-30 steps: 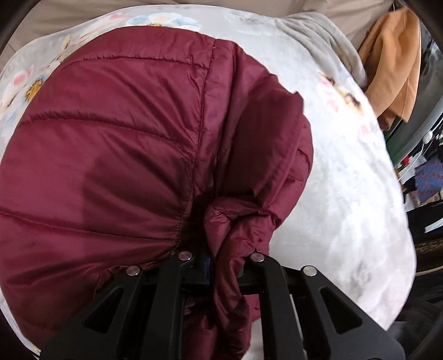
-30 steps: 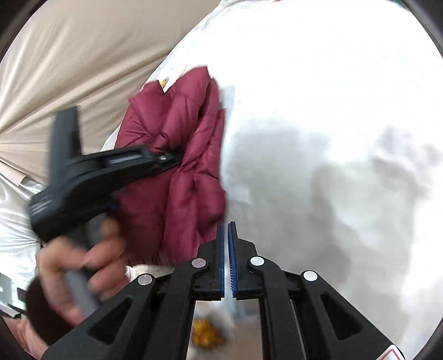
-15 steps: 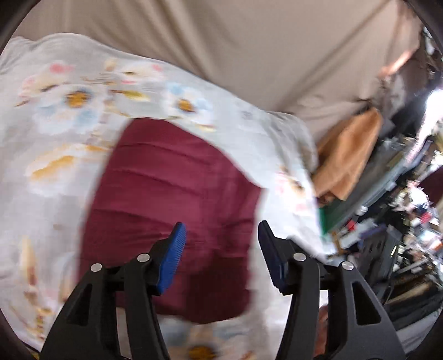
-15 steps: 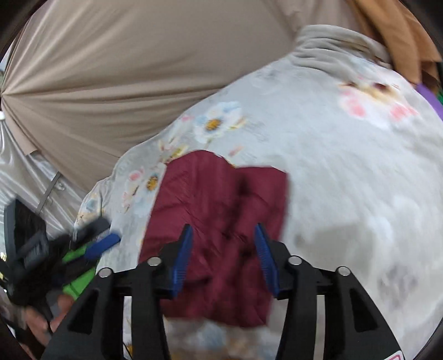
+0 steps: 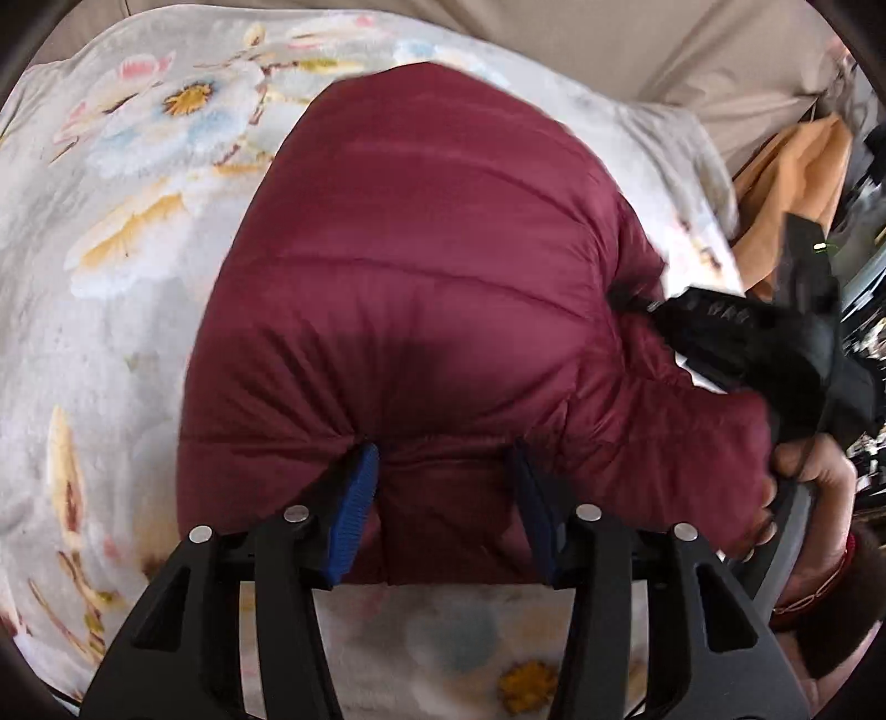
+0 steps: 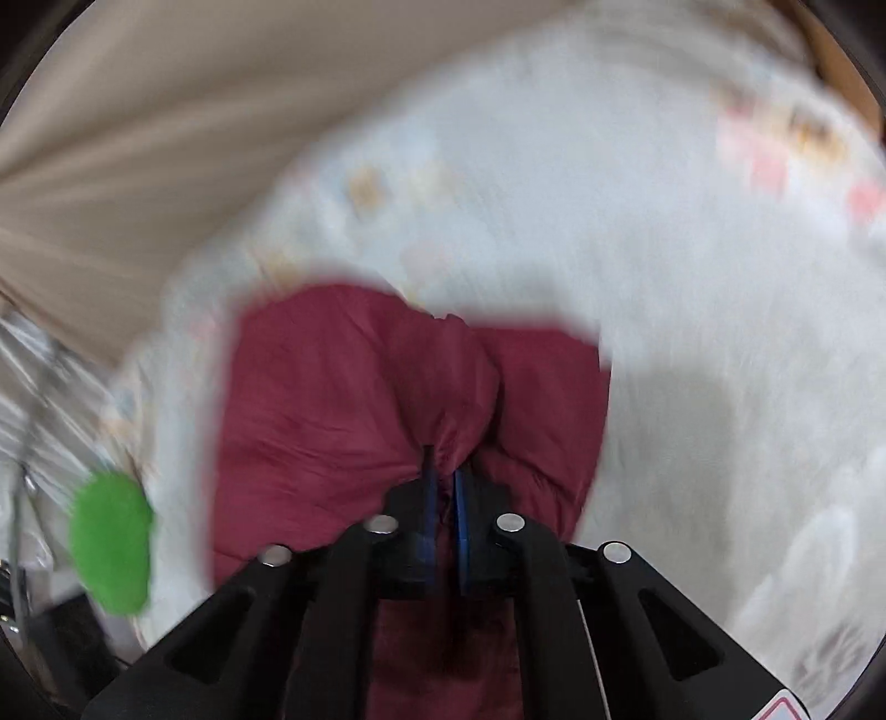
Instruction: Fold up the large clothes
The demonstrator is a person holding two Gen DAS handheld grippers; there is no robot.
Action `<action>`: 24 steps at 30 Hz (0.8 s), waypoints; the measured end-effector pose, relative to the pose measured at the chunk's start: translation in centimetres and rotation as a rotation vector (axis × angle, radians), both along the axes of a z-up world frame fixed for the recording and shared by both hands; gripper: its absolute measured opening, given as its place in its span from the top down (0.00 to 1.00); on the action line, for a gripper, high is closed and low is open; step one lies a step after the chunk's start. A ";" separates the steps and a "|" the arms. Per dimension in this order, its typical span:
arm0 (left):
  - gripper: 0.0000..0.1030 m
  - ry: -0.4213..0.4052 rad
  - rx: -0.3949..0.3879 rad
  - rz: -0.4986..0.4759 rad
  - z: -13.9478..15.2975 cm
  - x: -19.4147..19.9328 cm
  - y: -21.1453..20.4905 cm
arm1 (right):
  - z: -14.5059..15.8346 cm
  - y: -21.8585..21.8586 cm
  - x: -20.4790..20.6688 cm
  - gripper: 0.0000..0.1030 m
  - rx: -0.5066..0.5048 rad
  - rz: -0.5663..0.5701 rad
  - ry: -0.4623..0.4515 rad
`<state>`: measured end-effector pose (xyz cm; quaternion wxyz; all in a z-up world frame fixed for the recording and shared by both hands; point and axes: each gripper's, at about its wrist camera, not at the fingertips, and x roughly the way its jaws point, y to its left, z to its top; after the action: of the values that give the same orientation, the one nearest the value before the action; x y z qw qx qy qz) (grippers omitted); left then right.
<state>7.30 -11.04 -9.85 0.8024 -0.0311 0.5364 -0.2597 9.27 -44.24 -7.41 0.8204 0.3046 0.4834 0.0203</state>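
A maroon quilted puffer jacket (image 5: 421,310) lies bunched on a floral bed blanket (image 5: 111,288). My left gripper (image 5: 446,493) is open, its blue-padded fingers straddling the jacket's near edge without squeezing it. My right gripper (image 6: 443,498) is shut on a pinched fold of the same jacket (image 6: 343,399); the right wrist view is motion-blurred. In the left wrist view the right gripper (image 5: 736,338) and the hand holding it show at the jacket's right edge.
A beige curtain (image 5: 609,39) hangs behind the bed. An orange garment (image 5: 797,183) hangs at the right, with cluttered shelves beyond. A green blurred object (image 6: 111,548) sits at the lower left of the right wrist view.
My left gripper let go of the jacket, opened, pulled back, then returned to the near edge. My right gripper opened, then shut on a fold of the jacket.
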 end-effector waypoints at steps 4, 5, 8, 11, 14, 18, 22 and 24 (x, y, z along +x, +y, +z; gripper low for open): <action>0.54 0.004 0.043 -0.012 -0.5 0.1 -0.6 | 2.0 0.2 -1.7 0.93 -0.067 -0.059 -0.041; 0.54 0.005 0.050 -0.015 -0.5 0.0 -0.6 | 3.5 0.6 -2.6 0.92 -0.105 -0.066 -0.083; 0.54 0.007 0.054 -0.017 -0.4 -0.3 -0.5 | 8.3 3.1 -6.4 0.90 -0.146 -0.004 -0.241; 0.53 0.014 0.055 -0.011 -0.4 -0.3 -0.5 | 9.0 7.1 -9.1 0.91 -0.155 0.151 -0.259; 0.52 0.016 0.064 -0.013 -0.3 -0.1 -0.7 | 6.7 9.6 -11.1 0.94 -0.199 0.229 -0.195; 0.52 0.012 0.077 -0.019 -0.4 -0.2 -1.0 | 2.6 8.7 -12.3 0.98 -0.275 0.207 -0.081; 0.52 0.004 0.094 -0.021 -0.8 -0.4 -1.3 | -0.8 6.8 -12.4 1.00 -0.254 0.181 -0.004; 0.51 -0.003 0.103 -0.020 -0.9 -0.6 -1.5 | -2.6 6.4 -12.2 1.00 -0.244 0.175 0.033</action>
<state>6.75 -12.51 -10.73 0.8011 0.0158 0.5481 -0.2398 -2.89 -37.84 -9.97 0.8385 0.1597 0.5203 0.0279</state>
